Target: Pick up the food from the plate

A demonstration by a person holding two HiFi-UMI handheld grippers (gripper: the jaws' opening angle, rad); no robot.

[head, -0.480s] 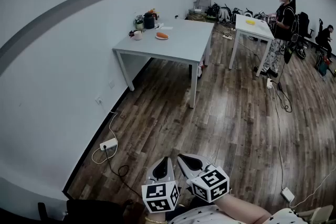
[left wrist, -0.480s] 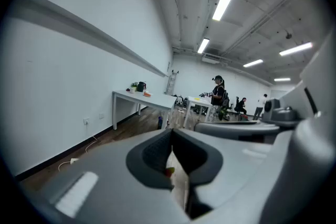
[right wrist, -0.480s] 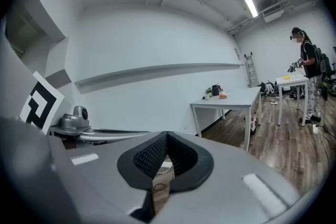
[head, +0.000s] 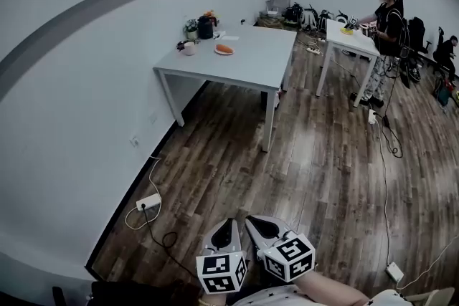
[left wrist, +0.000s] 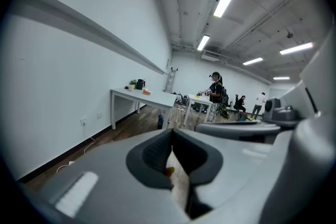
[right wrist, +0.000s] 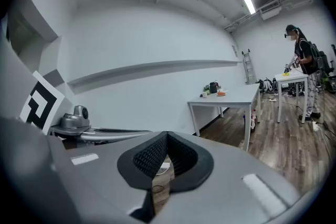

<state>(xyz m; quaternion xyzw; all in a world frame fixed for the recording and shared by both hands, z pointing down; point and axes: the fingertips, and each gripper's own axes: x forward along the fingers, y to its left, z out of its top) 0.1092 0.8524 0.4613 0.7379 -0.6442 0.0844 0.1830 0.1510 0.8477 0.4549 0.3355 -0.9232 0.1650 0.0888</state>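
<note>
An orange piece of food (head: 224, 49) lies on a small white plate (head: 218, 51) on the far grey-white table (head: 251, 62), well across the room from me. It also shows tiny in the left gripper view, food (left wrist: 146, 92), and in the right gripper view, food (right wrist: 221, 94). My left gripper (head: 224, 225) and right gripper (head: 253, 220) are held side by side close to my body, low in the head view, over the wooden floor. Both are shut with nothing between the jaws, left gripper (left wrist: 170, 136), right gripper (right wrist: 167, 139).
A dark kettle (head: 204, 27), a cup (head: 188, 47) and a small plant stand near the plate. A second table (head: 348, 36) with a person (head: 387, 18) beside it is at the right rear. A power strip (head: 148, 198) and cables lie on the floor by the left wall.
The table and plate sit slightly to the right in the head view. Both grippers shifted slightly to the right and stay shut. The person at the far table moved a little.
</note>
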